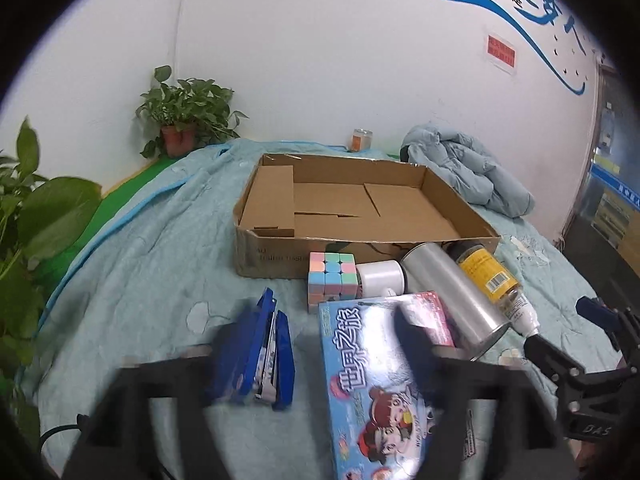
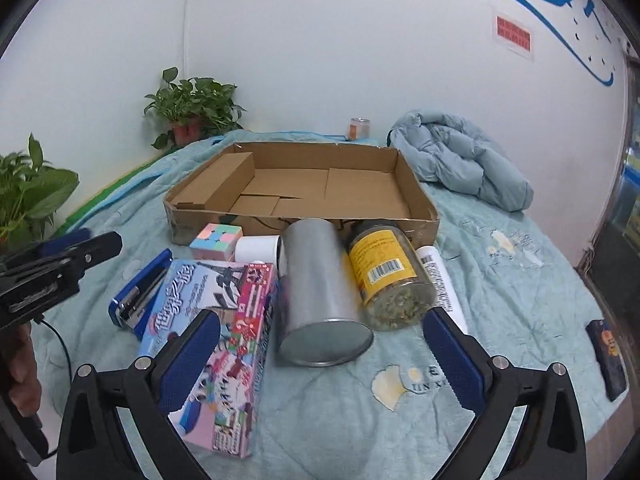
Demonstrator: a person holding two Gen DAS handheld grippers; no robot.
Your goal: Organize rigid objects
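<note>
A shallow open cardboard box lies on the blue quilt. In front of it lie a pastel cube, a white roll, a silver tin can, a yellow-labelled jar, a white tube, a blue stapler and a colourful game box. My left gripper is open, blurred, its fingers over the stapler and game box. My right gripper is open, just short of the can's near end.
A folded blue jacket lies at the back right. Two potted plants stand at the back left and left. A small orange jar stands by the wall. A dark flat object lies at the right edge.
</note>
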